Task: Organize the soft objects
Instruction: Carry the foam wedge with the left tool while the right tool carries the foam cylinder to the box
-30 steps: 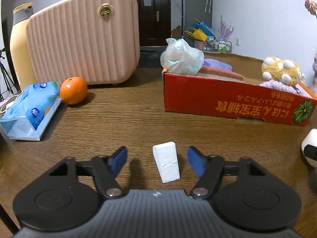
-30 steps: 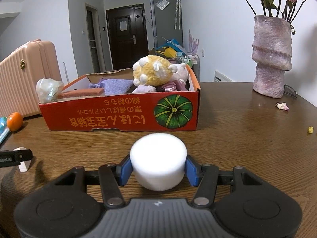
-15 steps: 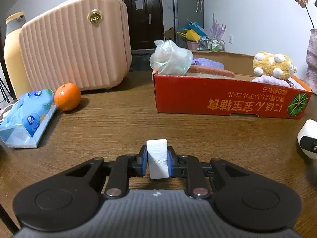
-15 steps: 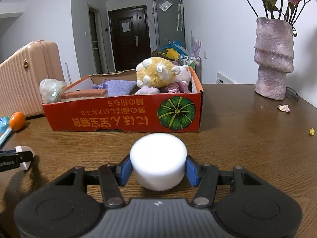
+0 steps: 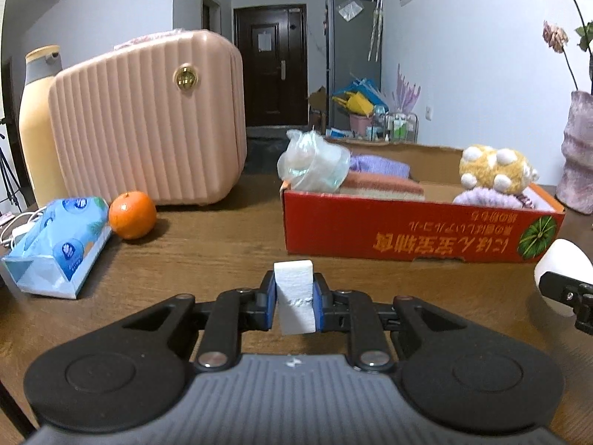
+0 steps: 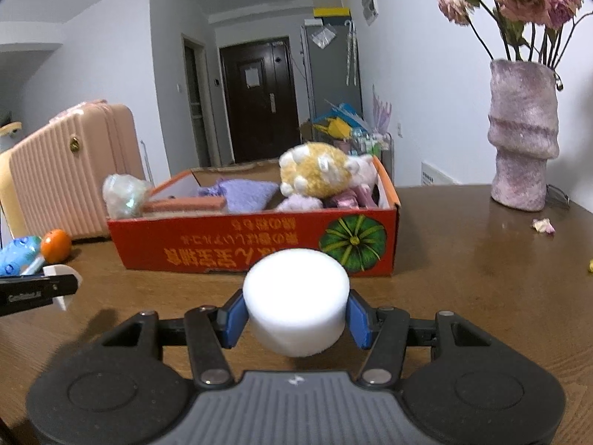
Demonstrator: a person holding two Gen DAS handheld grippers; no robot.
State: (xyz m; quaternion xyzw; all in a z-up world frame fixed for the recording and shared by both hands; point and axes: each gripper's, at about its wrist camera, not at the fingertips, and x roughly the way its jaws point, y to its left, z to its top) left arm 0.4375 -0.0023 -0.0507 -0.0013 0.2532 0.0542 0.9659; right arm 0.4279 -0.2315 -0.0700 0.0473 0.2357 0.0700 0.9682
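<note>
The left hand-held gripper is clamped tight on a small white rectangular foam block, its blue pads pressing both sides, the block upright and raised above the brown wooden bench. The right hand-held gripper is partly closed around a white foam cylinder, its blue pads touching each flank, the cylinder clear of the bench. Ahead of both grippers stands a long red cardboard box with a green pumpkin print; it holds a yellow plush toy with white spots, a lilac fabric pouch and a crumpled clear plastic bag at its far-left corner. Left of the left gripper lie an orange fruit and a blue tissue pack, touching, with a ribbed pink suitcase behind. Far right of the right gripper stands a mauve textured vase of dried roses
</note>
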